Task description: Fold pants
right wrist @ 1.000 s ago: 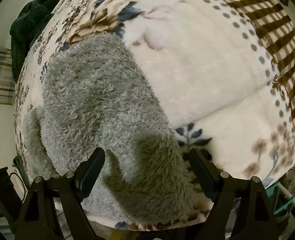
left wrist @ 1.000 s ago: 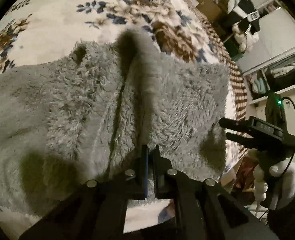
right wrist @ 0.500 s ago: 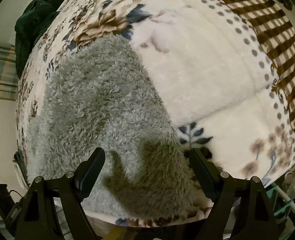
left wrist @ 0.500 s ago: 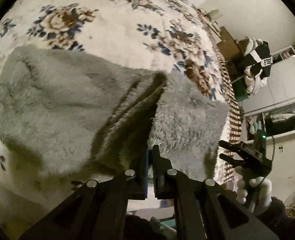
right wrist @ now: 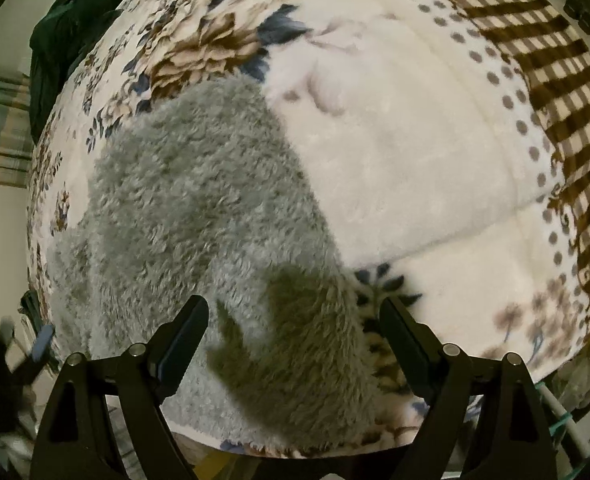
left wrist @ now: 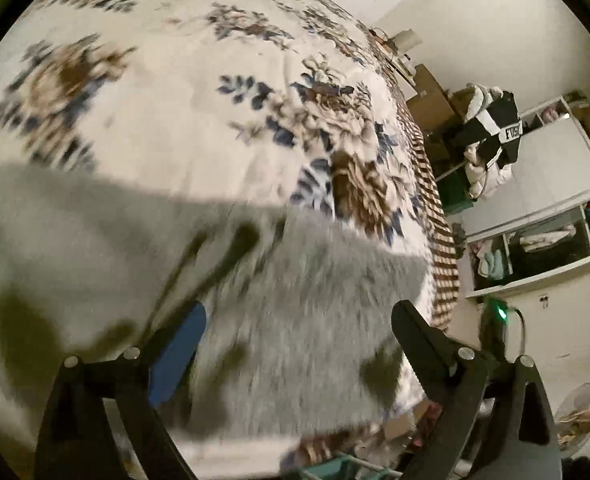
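Grey fleecy pants on plush floral blanket

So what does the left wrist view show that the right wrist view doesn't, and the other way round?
Only the left wrist view: the left gripper, its jaws opening with nothing pinched between them, white shelving and a black-and-white jacket at the room's edge.

Only the right wrist view: the right gripper open above the fabric, the blanket's brown checked border up close, and a dark green garment.

Both: the grey fleece pants lying on the floral blanket.
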Demonstrator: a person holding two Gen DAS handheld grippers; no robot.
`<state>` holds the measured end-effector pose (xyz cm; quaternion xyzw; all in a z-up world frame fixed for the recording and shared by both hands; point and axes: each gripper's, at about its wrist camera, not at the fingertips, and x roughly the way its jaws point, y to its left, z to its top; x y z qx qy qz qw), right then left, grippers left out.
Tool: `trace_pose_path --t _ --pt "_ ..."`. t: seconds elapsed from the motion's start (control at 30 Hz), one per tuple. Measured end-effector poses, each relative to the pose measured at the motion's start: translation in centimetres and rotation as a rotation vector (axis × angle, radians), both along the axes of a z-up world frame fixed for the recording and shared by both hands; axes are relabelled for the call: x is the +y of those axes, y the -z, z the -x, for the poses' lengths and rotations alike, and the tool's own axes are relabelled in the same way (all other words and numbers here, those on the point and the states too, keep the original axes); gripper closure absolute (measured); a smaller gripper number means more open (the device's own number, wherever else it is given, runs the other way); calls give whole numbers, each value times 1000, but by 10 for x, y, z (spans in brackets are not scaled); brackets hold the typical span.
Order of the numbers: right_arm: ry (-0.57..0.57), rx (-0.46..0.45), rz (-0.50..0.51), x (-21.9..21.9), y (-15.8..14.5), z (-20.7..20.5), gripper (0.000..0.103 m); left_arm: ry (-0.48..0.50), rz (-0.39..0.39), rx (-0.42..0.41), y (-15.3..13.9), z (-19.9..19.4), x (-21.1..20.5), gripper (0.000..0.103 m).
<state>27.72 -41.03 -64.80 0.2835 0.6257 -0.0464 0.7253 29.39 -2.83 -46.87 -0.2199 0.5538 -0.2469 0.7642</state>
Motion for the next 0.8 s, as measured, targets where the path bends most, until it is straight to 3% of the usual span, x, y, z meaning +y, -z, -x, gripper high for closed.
trace_pose_path --t 0.1,0.13,0.17,0.2,0.3,0.33,0.37,0.4,0.43,0.5,0.63,0.73,0.77,0.8 --pt "7 2 -30 -4 6 -6 13 46 -59 26 28 -35 -24 10" --pt "2 3 -41 -5 8 -9 13 62 -56 31 36 -40 -27 26" --pt "-3 3 -45 -5 10 -11 13 71 -53 25 41 -44 -29 85" --pt "-11 3 -50 -5 13 -14 13 73 -55 23 42 -44 -28 95" --pt "-19 -1 -103 -7 21 -22 14 39 -27 -45 26 -31 -8 96" --pt "-17 -6 -121 -7 22 -24 18 23 -25 -54 22 -26 -1 96" --pt "-14 -19 -139 -8 23 -26 27 -12 -21 -51 19 -21 11 96" --pt "-11 -30 -147 -8 23 -28 59 -44 -15 -43 19 -20 18 96" --pt "-7 -24 -132 -9 23 -30 69 -74 -4 -20 21 -17 29 96" --pt "21 -52 -119 -12 18 -32 81 -116 -11 17 31 -13 41 96" --pt "7 -58 -69 -8 8 -43 85 -113 -51 59 55 -16 43 95" --pt "-27 -13 -12 -2 12 -51 84 -102 -44 90 69 -22 39 90" --pt "-31 12 -12 -1 14 -51 81 -98 -41 101 69 -23 38 85" --pt "-37 20 -8 -1 13 -51 70 -96 -46 113 68 -23 36 80"
